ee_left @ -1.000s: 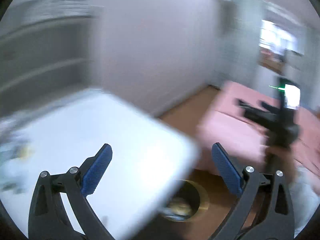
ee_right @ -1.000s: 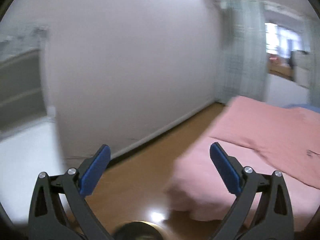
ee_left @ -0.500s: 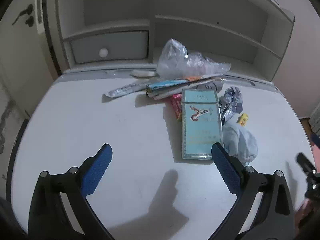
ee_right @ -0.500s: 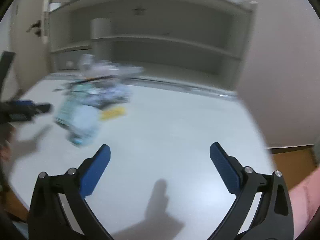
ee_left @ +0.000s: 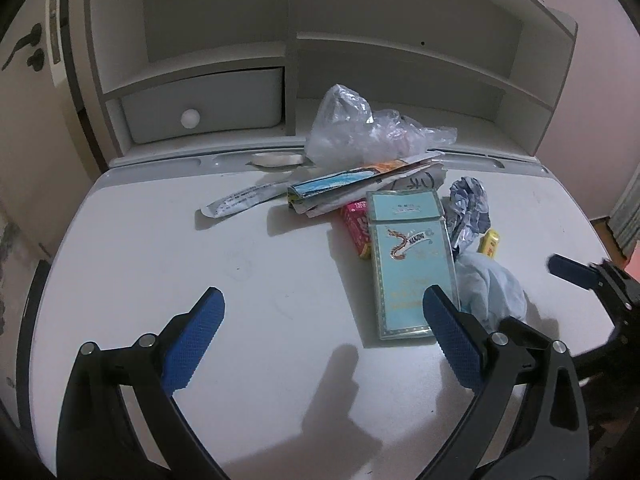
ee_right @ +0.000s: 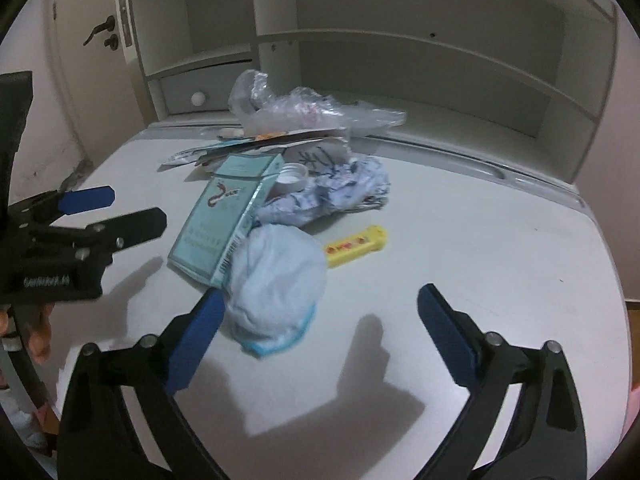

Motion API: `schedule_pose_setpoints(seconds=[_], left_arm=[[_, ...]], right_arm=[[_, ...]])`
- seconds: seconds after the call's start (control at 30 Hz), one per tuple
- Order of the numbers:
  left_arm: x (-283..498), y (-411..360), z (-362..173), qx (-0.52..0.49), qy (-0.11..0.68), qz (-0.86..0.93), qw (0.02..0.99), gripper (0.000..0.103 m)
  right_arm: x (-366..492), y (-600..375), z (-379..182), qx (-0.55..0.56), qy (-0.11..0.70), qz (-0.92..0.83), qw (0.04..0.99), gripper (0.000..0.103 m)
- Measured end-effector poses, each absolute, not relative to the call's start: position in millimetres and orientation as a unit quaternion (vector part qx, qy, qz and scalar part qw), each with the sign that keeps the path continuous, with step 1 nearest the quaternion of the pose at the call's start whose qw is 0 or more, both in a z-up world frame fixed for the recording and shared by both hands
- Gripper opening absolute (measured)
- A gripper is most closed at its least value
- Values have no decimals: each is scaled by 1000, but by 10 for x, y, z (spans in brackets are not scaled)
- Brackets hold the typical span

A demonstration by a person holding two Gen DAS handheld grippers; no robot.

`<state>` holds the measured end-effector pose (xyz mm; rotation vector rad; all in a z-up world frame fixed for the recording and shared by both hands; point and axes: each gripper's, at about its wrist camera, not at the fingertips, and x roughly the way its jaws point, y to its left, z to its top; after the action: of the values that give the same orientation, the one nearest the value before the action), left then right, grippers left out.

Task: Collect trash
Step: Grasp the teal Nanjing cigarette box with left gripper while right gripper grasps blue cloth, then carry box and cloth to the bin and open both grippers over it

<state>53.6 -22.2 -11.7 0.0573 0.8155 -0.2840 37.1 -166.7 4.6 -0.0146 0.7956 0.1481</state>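
Both grippers hang over the white desk with their blue-padded fingers spread wide and nothing between them. From its own camera the left gripper (ee_left: 322, 338) sits above bare desk (ee_left: 160, 264), its right pad just overlapping the near corner of the teal cigarette carton (ee_left: 408, 256). From the right wrist camera the right gripper (ee_right: 320, 334) frames the near edge of a crumpled pale-blue tissue wad (ee_right: 276, 288), with its left pad close beside that wad; whether they touch cannot be told.

All the trash lies in 1 loose cluster toward the back-middle of the desk. The cigarette carton lies flat, long side running front to back. A red candy wrapper (ee_left: 356, 226) pokes out from under its left edge. Behind it are folded paper leaflets (ee_left: 360, 186) and a long white sachet (ee_left: 240, 200), and behind those a clear crumpled plastic bag (ee_left: 360, 132) rests against the shelf unit (ee_left: 400, 52). To the right of the carton sits a crumpled printed wrapper (ee_left: 468, 208), and a small yellow wrapper (ee_right: 356, 246) lies apart on bare desk just right of the tissue wad. A white bottle cap (ee_right: 292, 176) sits between the carton and the printed wrapper.

A drawer with a round white knob (ee_left: 190, 119) sits in the shelf unit's lower left bay.
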Motion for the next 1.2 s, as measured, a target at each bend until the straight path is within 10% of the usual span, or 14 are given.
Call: schedule_pose_setpoints(seconds=[0.1, 0.27, 0.57, 0.67, 1.2], left_arm=[[550, -244, -117, 26, 396, -140, 907, 96], [606, -396, -131, 28, 402, -152, 902, 96], [732, -793, -336, 46, 429, -179, 884, 94], [725, -858, -383, 63, 423, -184, 885, 54], [524, -749, -47, 47, 394, -190, 898, 54]], right_arm=[[445, -1622, -7, -10, 403, 83, 911, 78], [466, -1670, -55, 18, 409, 114, 905, 24], [213, -2214, 95, 54, 375, 71, 923, 19], [182, -2322, 59, 66, 377, 69, 921, 19], [41, -2392, 176, 77, 347, 70, 932, 19]])
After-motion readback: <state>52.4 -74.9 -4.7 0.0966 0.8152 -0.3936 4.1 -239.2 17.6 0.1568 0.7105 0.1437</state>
